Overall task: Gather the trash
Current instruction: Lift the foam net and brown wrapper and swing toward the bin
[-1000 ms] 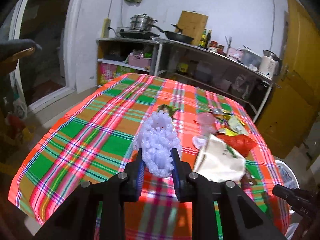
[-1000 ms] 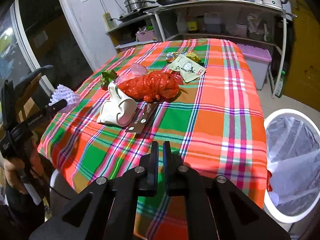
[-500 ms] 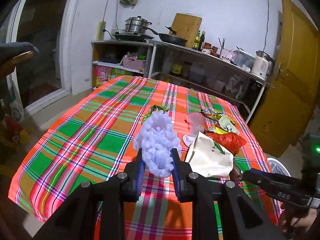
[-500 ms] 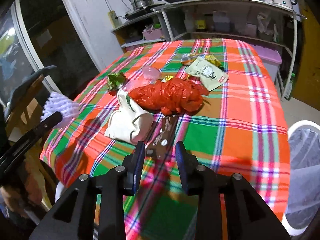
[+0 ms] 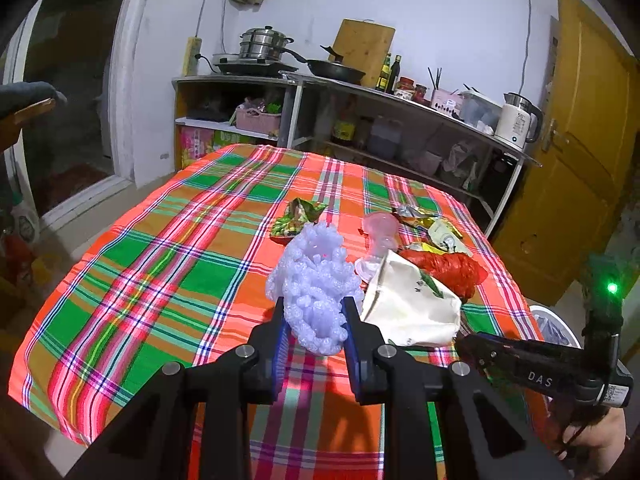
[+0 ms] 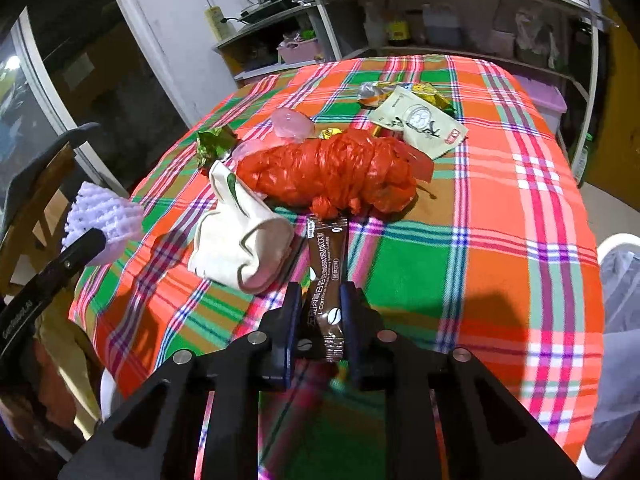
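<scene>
We see the left gripper (image 5: 315, 322) clamped on a white foam net (image 5: 314, 280), held above the plaid table (image 5: 160, 264). Right gripper (image 6: 318, 308) open, fingers straddling a brown coffee sachet (image 6: 326, 268); red bag (image 6: 332, 172) at 12 o'clock of it.

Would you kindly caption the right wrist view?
Right gripper open around a brown coffee sachet on the plaid tablecloth.

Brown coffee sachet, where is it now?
Right wrist view: brown coffee sachet lies between the right tool's fingers, just beyond the crumpled paper cup and red bag.
</scene>
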A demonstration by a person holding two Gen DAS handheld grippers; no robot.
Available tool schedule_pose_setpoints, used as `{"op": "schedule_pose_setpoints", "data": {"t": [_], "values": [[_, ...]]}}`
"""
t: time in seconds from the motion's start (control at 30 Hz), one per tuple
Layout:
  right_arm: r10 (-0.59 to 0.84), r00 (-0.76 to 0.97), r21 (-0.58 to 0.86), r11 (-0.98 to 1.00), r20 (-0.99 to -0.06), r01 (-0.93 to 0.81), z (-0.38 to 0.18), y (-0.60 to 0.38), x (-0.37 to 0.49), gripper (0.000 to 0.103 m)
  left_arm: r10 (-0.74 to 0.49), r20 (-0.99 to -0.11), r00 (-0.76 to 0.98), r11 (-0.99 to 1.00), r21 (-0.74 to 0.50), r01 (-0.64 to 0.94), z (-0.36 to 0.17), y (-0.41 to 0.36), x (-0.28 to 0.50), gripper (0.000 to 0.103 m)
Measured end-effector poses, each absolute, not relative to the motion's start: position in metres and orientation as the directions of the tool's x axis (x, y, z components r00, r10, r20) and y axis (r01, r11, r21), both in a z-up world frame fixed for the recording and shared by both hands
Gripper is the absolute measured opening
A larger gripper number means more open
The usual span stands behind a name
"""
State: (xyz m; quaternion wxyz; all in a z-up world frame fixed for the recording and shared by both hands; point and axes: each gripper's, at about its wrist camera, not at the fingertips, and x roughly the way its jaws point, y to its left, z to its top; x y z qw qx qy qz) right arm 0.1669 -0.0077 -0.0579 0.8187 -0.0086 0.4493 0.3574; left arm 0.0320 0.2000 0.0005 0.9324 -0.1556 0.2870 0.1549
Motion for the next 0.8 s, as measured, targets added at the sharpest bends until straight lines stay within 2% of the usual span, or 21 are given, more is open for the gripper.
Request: {"op": "schedule_pose_setpoints", "data": {"t": [0.33, 0.8], "values": [[0.596, 0.38, 0.33, 0.754, -0.707, -0.568, -0.039, -0.06, 0.143, 0.02, 0.157, -0.56, 0.814, 0.929, -0.196, -0.314, 0.015, 0.169, 0.029, 0.025], [0.556, 0.526, 0.303, 0.816, -0.643, -0.492, -0.004, -0.135, 0.125, 0.02, 0.001, -0.549, 0.836, 0.975, -0.187, -0.124, 0.027, 0.092, 0.052, 0.025]]}}
